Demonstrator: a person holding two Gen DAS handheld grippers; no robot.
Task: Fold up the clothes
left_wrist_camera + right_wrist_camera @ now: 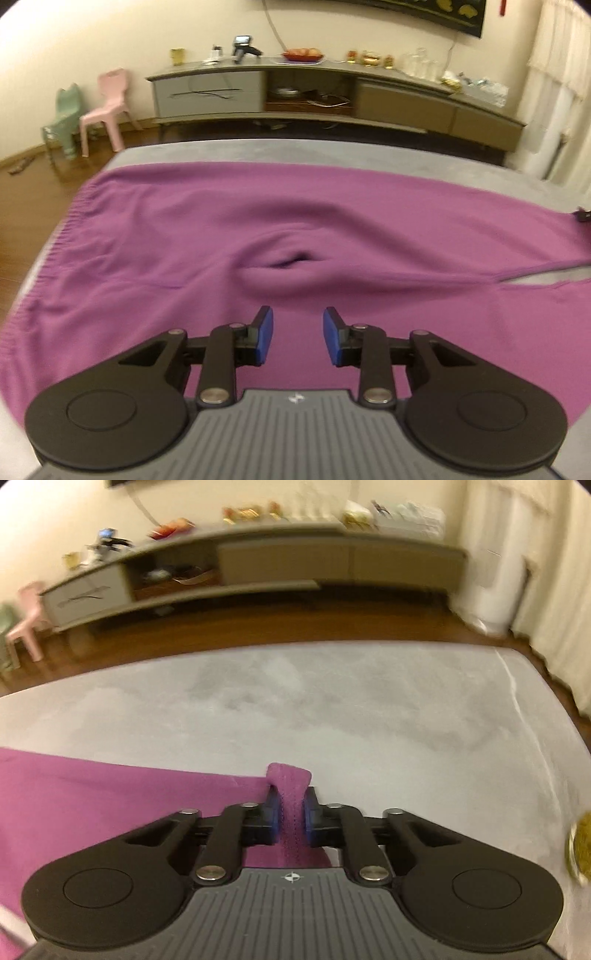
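Note:
A purple pair of trousers (177, 236) lies spread on the grey table (332, 151), its gathered waistband at the left and a raised wrinkle in the middle. My left gripper (297, 334) is open and empty, hovering just above the cloth near the wrinkle. In the right wrist view the trousers (92, 805) lie at the lower left. My right gripper (290, 814) is shut on a pinched hem of the purple cloth, which sticks up between the blue pads (272, 812).
The grey table top (369, 709) stretches ahead and right of the right gripper. A gold round object (581, 845) sits at its right edge. A long TV cabinet (332, 96), a pink chair (107, 107) and a green chair (64, 122) stand beyond.

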